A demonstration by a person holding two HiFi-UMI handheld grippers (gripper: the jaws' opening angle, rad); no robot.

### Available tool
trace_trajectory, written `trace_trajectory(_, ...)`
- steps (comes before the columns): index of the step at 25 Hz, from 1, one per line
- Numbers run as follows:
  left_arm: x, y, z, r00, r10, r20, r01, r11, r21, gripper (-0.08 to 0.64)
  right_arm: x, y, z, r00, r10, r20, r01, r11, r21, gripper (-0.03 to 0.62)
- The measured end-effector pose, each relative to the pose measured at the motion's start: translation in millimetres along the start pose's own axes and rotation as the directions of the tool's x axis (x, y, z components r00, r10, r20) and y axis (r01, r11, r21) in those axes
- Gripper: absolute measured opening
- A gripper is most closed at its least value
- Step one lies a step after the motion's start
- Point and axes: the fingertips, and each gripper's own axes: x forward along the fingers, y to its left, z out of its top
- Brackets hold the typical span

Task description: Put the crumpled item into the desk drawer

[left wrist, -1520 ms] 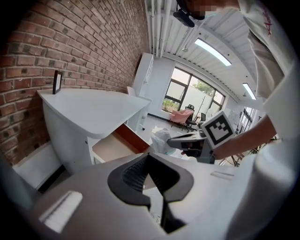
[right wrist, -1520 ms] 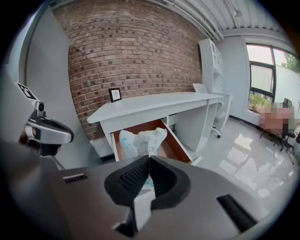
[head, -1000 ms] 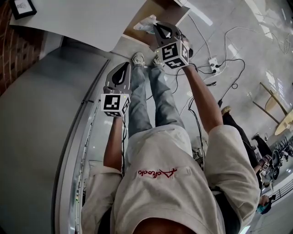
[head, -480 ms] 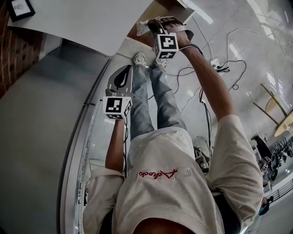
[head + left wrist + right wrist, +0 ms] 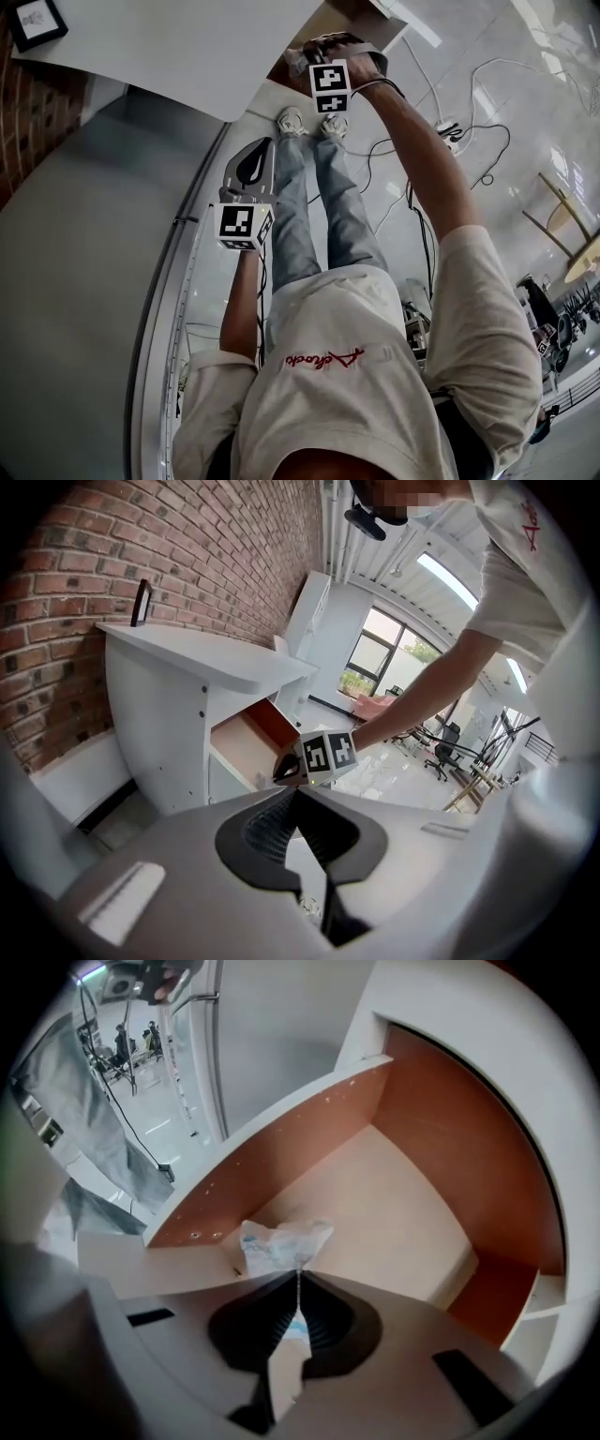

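The crumpled item [image 5: 281, 1241] is a white plastic wad with blue print. My right gripper [image 5: 298, 1274] is shut on its lower edge and points steeply down into the open desk drawer [image 5: 384, 1194]. The wad hangs just above the drawer's beige bottom, near its orange-brown side wall. In the head view the right gripper [image 5: 309, 54] is at the top, over the drawer [image 5: 279, 73] under the white desk top [image 5: 187, 47]. My left gripper [image 5: 261, 145] hangs lower and to the left, shut and holding nothing. Its own view shows the left gripper [image 5: 295, 787] aimed at the drawer [image 5: 246, 747].
A red brick wall [image 5: 112, 564] stands behind the desk, and a framed picture [image 5: 33, 23] is on the desk top. The person's legs and shoes [image 5: 291, 120] stand just before the drawer. Cables and a power strip [image 5: 448, 129] lie on the floor to the right.
The right gripper has rolled over and gone down into the drawer with the crumpled item in it. The left gripper has hardly moved.
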Motion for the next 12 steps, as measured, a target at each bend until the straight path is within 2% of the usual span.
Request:
trace_trajectory(5, 3.6, 2.7, -2.4, 1.0, 0.005, -0.007, -0.005, 1.0, -0.005, 0.009, 11.7, 2.9, 3.9, 0.999, 0.037, -0.017, -0.037, 0.999, -0.022, 0.015)
trace_trajectory(9, 4.2, 1.9, -4.0, 1.0, 0.003, -0.008, -0.003, 1.0, -0.01, 0.009, 14.1, 9.4, 10.1, 0.995, 0.098, -0.02, -0.098, 0.995, -0.024, 0.015)
trace_trajectory(12, 3.9, 1.9, -3.3, 1.0, 0.001, -0.005, -0.001, 1.0, -0.01, 0.009, 11.9, 8.1, 14.8, 0.995, 0.103, -0.006, -0.103, 0.995, -0.018, 0.022)
